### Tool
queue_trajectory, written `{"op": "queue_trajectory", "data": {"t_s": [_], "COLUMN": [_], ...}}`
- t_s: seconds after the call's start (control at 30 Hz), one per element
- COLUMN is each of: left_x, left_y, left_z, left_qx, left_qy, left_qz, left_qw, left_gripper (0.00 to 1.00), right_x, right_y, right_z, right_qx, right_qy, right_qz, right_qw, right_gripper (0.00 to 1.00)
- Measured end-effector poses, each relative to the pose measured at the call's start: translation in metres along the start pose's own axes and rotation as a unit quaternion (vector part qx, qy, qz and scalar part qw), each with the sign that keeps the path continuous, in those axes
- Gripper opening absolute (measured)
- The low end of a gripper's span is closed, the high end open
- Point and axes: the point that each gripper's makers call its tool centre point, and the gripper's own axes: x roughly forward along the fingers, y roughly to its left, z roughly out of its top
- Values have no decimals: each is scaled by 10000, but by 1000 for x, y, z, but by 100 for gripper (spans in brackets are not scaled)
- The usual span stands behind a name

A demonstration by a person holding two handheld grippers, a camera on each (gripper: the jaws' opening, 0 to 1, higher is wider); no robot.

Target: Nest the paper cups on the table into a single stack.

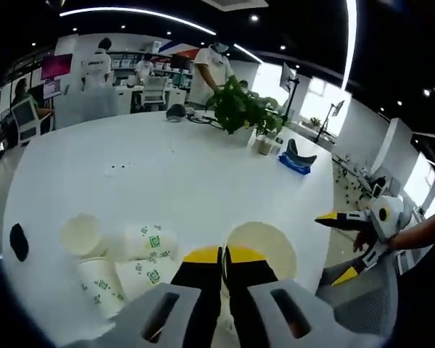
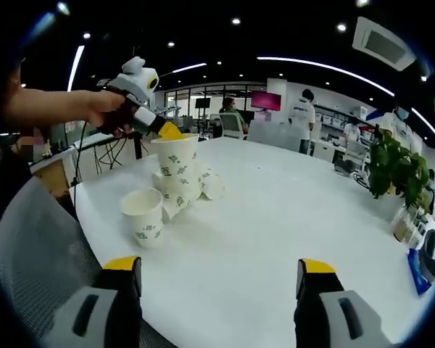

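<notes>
The left gripper [image 2: 164, 130] has a paper cup [image 2: 175, 168] pinched by its rim, at upper left of the right gripper view, and that held cup sits upright over two or three others that lie tipped on the worktop [image 2: 275, 217] beneath it. Whether it rests inside one of them or just hangs above, I can't say from here. In the left gripper view the yellow-tipped fingers [image 1: 203, 255] are pressed together at the bottom centre, clamped over the near rim of the held cup's round mouth [image 1: 264, 246].

One more cup, the upright cup [image 2: 143, 214], stands alone just beside the pile at lower left of the right gripper view, mouth up, nothing in it. Down in the lower left of the left gripper view, the tipped cups [image 1: 127, 272] sprawl on their sides, green print showing, with another mouth-up cup [image 1: 82, 233] next to them.

So it looks like early going: I'd judge that no finished stack exists yet, and several loose cups are left to gather.

The right gripper [image 2: 221, 274] hangs with its fingers spread wide apart, holding nothing, over bare worktop at the bottom of its own view.

Hard to make out: the exact count of cups in the heap, since they overlap. A potted plant [image 1: 243, 109] stands far off across the worktop, well apart from the action.
</notes>
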Motion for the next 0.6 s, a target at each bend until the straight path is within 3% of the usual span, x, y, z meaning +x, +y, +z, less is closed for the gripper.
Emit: {"op": "queue_trajectory", "data": {"t_s": [0.6], "left_x": [-25], "left_y": [-17], "left_z": [-11], "left_qx": [-74], "left_qy": [-29], "left_qz": [-30], "left_qw": [10000], "left_gripper": [0], "right_x": [1], "right_y": [3], "right_z": [1], "right_qx": [-90], "right_qy": [-6], "right_qz": [39], "right_qw": [10000], "right_gripper": [90]}}
